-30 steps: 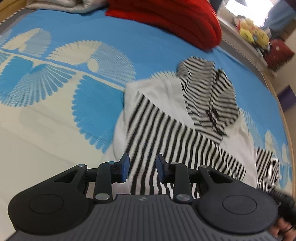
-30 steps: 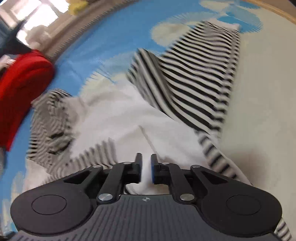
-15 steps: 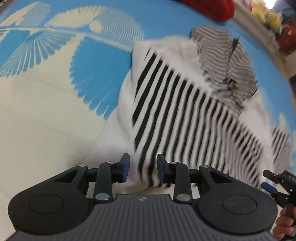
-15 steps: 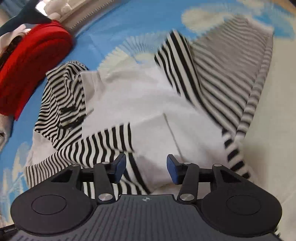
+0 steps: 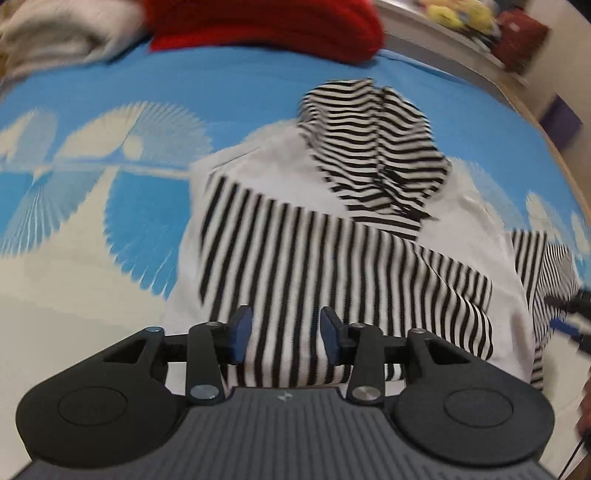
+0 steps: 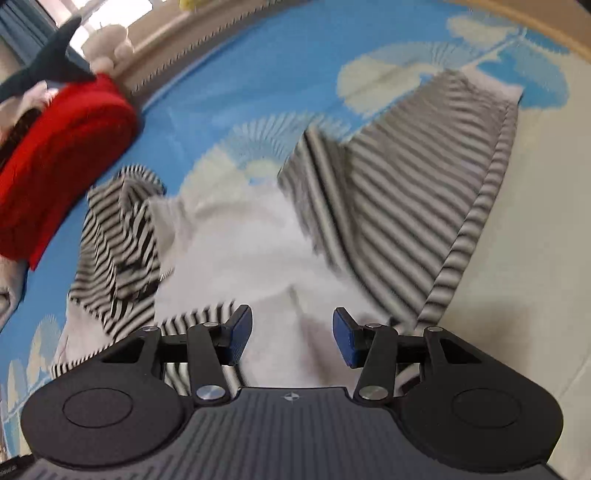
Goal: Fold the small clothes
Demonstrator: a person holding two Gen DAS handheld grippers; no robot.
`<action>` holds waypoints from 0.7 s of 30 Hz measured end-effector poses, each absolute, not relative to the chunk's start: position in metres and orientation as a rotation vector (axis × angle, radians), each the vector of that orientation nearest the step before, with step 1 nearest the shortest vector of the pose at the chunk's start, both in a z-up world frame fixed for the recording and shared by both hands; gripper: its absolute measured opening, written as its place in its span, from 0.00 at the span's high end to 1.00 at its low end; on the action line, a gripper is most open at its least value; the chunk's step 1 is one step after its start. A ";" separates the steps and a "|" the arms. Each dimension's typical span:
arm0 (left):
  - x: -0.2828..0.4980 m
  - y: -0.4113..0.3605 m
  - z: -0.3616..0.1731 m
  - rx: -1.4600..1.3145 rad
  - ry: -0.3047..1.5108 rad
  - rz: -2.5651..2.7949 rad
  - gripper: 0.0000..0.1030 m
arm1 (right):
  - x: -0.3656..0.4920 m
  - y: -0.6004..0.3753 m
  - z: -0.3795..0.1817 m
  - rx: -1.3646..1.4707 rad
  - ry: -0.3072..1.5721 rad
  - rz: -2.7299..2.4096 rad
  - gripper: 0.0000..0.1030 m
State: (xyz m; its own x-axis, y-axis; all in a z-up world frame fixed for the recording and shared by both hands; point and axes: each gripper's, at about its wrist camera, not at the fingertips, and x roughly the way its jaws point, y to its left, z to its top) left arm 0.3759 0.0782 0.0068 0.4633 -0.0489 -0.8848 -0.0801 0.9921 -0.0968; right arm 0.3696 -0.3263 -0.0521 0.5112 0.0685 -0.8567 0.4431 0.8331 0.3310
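Striped hoodie (image 5: 332, 258) at frame centre on bed (image 5: 110, 229), sleeve laid across body for folding; left gripper (image 5: 286, 334) and right gripper (image 6: 292, 336) above near hem, jaws wide, holding nothing.

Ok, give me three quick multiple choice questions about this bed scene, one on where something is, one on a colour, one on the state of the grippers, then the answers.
1. Where does the red blanket lie?
A. beyond the hoodie
B. under the hoodie
C. between the fingers

2. What colour are the stripes on the hoodie?
A. red and blue
B. black and white
C. green and yellow

3. How stand the left gripper and right gripper?
A. both open
B. both shut on cloth
C. one shut

Answers: A, it lies on the bedsheet past the hood; B, the sleeves show it; A, gaps between both finger pairs.
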 end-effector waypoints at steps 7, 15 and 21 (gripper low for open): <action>0.373 0.058 -0.004 -0.079 1.108 -0.033 0.55 | 0.364 -0.413 -0.056 0.606 0.917 -0.330 0.73; 0.379 0.055 -0.007 -0.089 1.115 -0.034 0.55 | 0.360 -0.540 -0.089 0.735 0.778 -0.495 0.70; 0.384 0.053 -0.010 -0.085 1.122 -0.033 0.55 | 0.367 -0.581 -0.127 0.891 0.749 -0.522 0.61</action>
State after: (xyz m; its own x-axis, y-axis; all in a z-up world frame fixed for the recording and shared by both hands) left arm 0.3839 0.0535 -0.0101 0.4335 -0.0694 -0.8985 -0.0163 0.9963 -0.0848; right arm 0.3675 -0.5811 -0.1267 0.6371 -0.1004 -0.7643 0.6820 0.5354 0.4982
